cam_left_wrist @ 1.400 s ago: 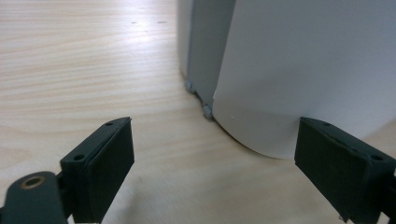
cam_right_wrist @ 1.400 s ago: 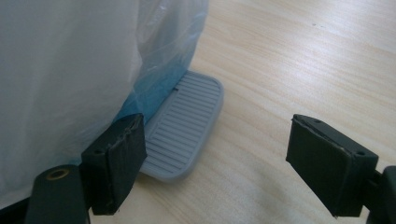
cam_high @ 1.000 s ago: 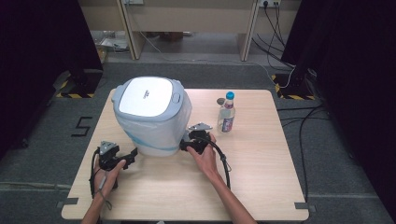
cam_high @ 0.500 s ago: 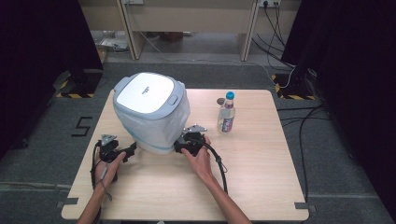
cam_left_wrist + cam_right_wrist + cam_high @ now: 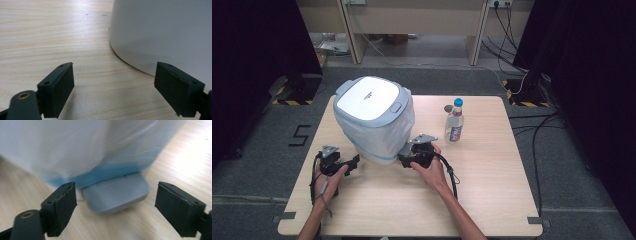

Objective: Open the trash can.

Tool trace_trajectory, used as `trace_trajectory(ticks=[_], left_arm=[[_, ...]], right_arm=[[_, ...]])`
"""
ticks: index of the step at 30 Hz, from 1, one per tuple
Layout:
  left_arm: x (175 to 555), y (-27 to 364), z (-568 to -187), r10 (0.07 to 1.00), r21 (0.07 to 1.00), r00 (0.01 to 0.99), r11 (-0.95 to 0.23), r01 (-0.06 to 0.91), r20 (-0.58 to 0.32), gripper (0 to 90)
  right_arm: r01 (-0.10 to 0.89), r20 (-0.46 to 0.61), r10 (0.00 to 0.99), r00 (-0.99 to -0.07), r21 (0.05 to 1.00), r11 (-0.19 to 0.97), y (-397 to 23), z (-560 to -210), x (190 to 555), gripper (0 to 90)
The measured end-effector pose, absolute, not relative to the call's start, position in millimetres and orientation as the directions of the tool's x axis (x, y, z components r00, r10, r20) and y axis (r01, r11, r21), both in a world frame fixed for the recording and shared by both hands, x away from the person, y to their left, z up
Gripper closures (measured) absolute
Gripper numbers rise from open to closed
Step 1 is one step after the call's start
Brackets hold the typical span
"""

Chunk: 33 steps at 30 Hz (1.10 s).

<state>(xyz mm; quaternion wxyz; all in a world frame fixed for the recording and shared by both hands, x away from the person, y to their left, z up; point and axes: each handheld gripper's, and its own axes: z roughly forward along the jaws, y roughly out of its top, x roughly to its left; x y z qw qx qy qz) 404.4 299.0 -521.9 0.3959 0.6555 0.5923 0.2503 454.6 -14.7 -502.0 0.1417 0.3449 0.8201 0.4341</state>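
Observation:
A white pedal bin (image 5: pixel 374 120) with a grey lid and a plastic liner stands on the wooden table (image 5: pixel 492 190). My left gripper (image 5: pixel 353 162) is open, low beside the bin's near-left side; the bin's white wall (image 5: pixel 162 35) rises just past its right jaw. My right gripper (image 5: pixel 403 159) is open at the bin's near-right base, where the grey foot pedal (image 5: pixel 116 193) juts out between its jaws under the blue edge of the liner (image 5: pixel 107 173). Nothing is held in either gripper.
A clear water bottle (image 5: pixel 455 121) with a blue cap stands right of the bin, a small round object (image 5: pixel 447 108) behind it. Cables (image 5: pixel 542 125) run over the floor at the right. Bare tabletop lies in front of both hands.
The right gripper has moved left and closer to the bin's base, toward the pedal. The left gripper has edged right toward the bin.

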Motion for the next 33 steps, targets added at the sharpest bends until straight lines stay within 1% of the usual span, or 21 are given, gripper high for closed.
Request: trace_trajectory(ticks=[2,3,4,5,6,9,11,14,16,17,18,19,20,23,26,33], left_arm=[[404,296,-522,0.975,0.813,0.185,-0.009,0.582,-0.121,15.5],[405,296,-522,0.976,0.812,0.184,-0.017,0.583,-0.112,15.5],[405,295,-522,0.977,0.810,0.185,-0.021,0.586,-0.109,15.5],[405,296,-522,0.977,0.809,0.183,-0.017,0.587,-0.112,15.5],[405,297,-522,0.976,0.808,0.176,-0.001,0.589,-0.127,15.5],[406,297,-522,0.976,0.803,0.175,0.001,0.596,-0.132,15.4],[407,296,-523,0.975,0.802,0.180,-0.003,0.597,-0.130,15.5],[407,296,-522,0.974,0.801,0.180,0.000,0.599,-0.135,15.4],[408,296,-522,0.974,0.799,0.182,-0.001,0.602,-0.136,15.4],[408,296,-522,0.976,0.797,0.172,0.005,0.604,-0.136,15.7],[408,296,-522,0.976,0.797,0.172,0.005,0.604,-0.136,15.5],[408,298,-523,0.973,0.797,0.170,0.020,0.604,-0.153,15.6],[408,301,-523,0.970,0.795,0.159,0.051,0.605,-0.183,15.6],[408,304,-523,0.966,0.788,0.144,0.084,0.610,-0.215,16.5],[408,305,-523,0.966,0.788,0.144,0.086,0.610,-0.217,18.7],[409,305,-524,0.966,0.783,0.135,0.092,0.615,-0.220,22.4]], right_arm=[[0.437,0.055,0.679,-0.732,0.802,0.406,-10,-505,453,16.4],[0.422,0.022,0.684,-0.729,0.801,0.424,-5,-507,454,14.0],[0.422,0.022,0.684,-0.729,0.801,0.424,-5,-507,454,14.0],[0.407,0.000,0.679,-0.734,0.800,0.441,-5,-508,455,13.2],[0.405,0.004,0.670,-0.743,0.799,0.444,-6,-509,457,12.9],[0.400,0.015,0.648,-0.761,0.798,0.451,-8,-510,462,11.4],[0.400,0.041,0.612,-0.790,0.792,0.462,-7,-517,468,6.3],[0.382,0.024,0.598,-0.801,0.789,0.481,-5,-516,468,5.7],[0.391,0.022,0.604,-0.796,0.781,0.486,-2,-515,465,6.4],[0.384,0.008,0.588,-0.809,0.765,0.517,3,-515,458,5.3],[0.384,0.008,0.588,-0.809,0.765,0.517,3,-515,458,5.3],[0.360,-0.038,0.585,-0.810,0.755,0.548,8,-516,450,5.0],[0.358,-0.045,0.585,-0.810,0.752,0.553,10,-516,447,5.0],[0.367,-0.024,0.587,-0.809,0.761,0.536,14,-516,436,4.8],[0.364,-0.019,0.582,-0.813,0.763,0.534,17,-517,430,6.0],[0.383,-0.002,0.595,-0.804,0.764,0.520,28,-519,418,4.4]])
